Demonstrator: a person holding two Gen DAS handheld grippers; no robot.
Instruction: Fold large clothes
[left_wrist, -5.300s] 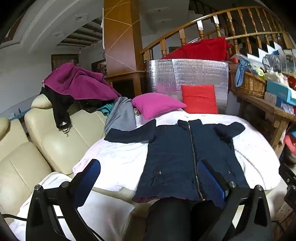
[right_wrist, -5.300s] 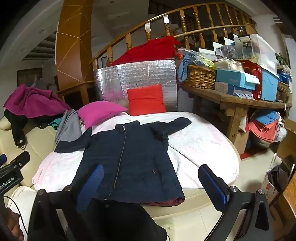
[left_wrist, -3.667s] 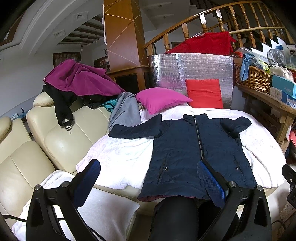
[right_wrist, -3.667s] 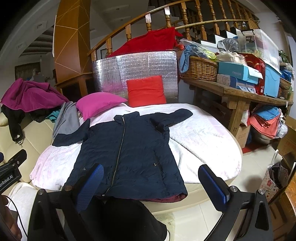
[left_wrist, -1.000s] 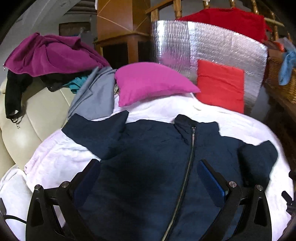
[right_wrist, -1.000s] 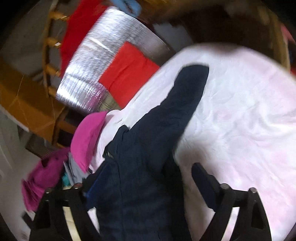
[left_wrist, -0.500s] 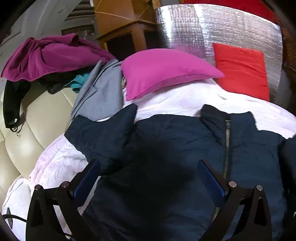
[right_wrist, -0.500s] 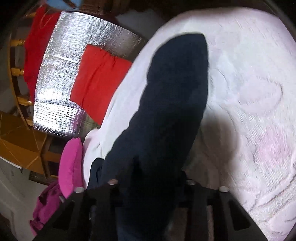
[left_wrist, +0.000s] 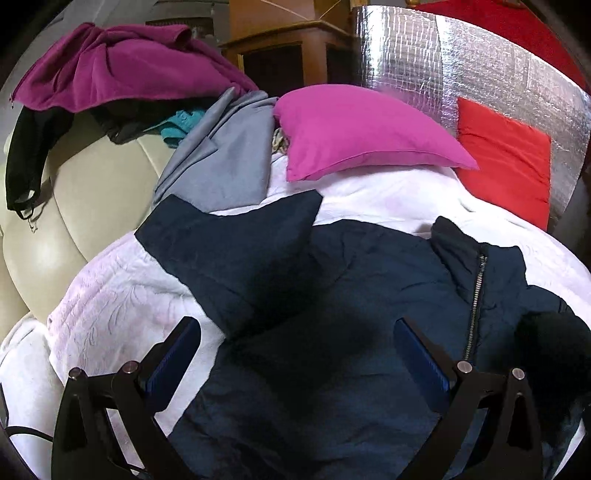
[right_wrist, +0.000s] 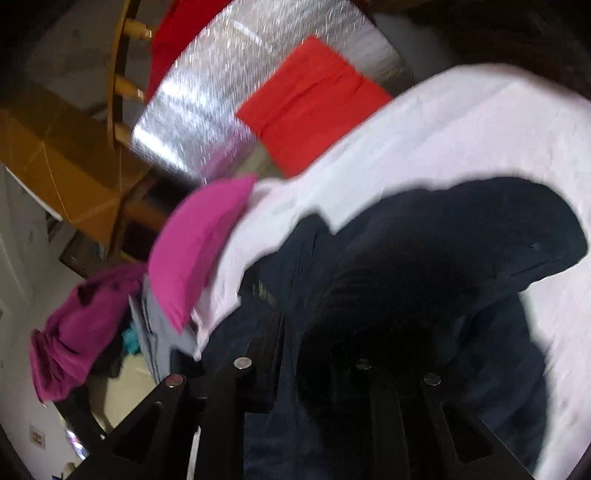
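1 navy jacket (left_wrist: 332, 295) lies zipped on the white quilt (left_wrist: 118, 306). The left gripper (left_wrist: 295, 350) hovers over it, jaws wide apart and empty. The right gripper (right_wrist: 317, 354) has its jaws clamped on 1 sleeve (right_wrist: 480, 240). 2 cushions sit far: 1 pink (left_wrist: 362, 129), 1 red (left_wrist: 506, 162).

A magenta pillow (left_wrist: 354, 129) lies straight ahead of the left gripper (left_wrist: 295, 354) on a white quilt (left_wrist: 118, 306), with a red cushion (left_wrist: 506, 162) ahead to its right against a silver foil panel (left_wrist: 443, 66). Ahead to the left, a grey garment (left_wrist: 221, 162) slumps beside a cream sofa (left_wrist: 96, 192) draped with a purple garment (left_wrist: 110, 70) and black clothing (left_wrist: 26, 155).
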